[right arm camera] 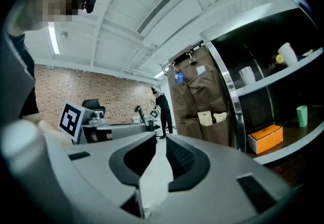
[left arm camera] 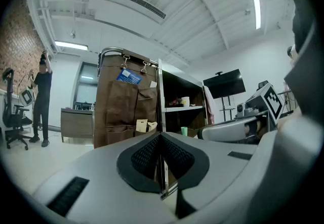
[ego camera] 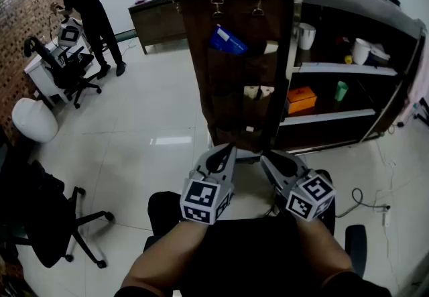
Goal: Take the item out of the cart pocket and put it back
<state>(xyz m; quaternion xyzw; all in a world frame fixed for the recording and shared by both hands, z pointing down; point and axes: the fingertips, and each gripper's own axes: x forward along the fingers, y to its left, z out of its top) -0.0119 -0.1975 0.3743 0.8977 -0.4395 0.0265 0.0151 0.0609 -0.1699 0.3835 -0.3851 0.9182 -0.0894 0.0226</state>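
Observation:
A brown fabric pocket organizer (ego camera: 228, 74) hangs by clips on the end of a dark shelved cart (ego camera: 348, 69). A blue packet (ego camera: 226, 41) sticks out of its top pocket, also seen as the blue packet (left arm camera: 130, 77) in the left gripper view and the blue packet (right arm camera: 178, 78) in the right. Two beige cards (ego camera: 258, 92) sit in a lower pocket. My left gripper (ego camera: 228, 149) is held low in front of the cart, its pads meeting with nothing between. My right gripper (ego camera: 266, 157) is beside it, jaws apart and empty. Both are well short of the pockets.
The cart shelves hold an orange box (ego camera: 301, 98), a green cup (ego camera: 341, 90) and a white cup (ego camera: 307, 35). A person (ego camera: 87, 7) stands at the far left by an office chair (ego camera: 67, 71). Another black chair (ego camera: 40, 222) is near my left. A cable (ego camera: 365, 202) lies on the floor at right.

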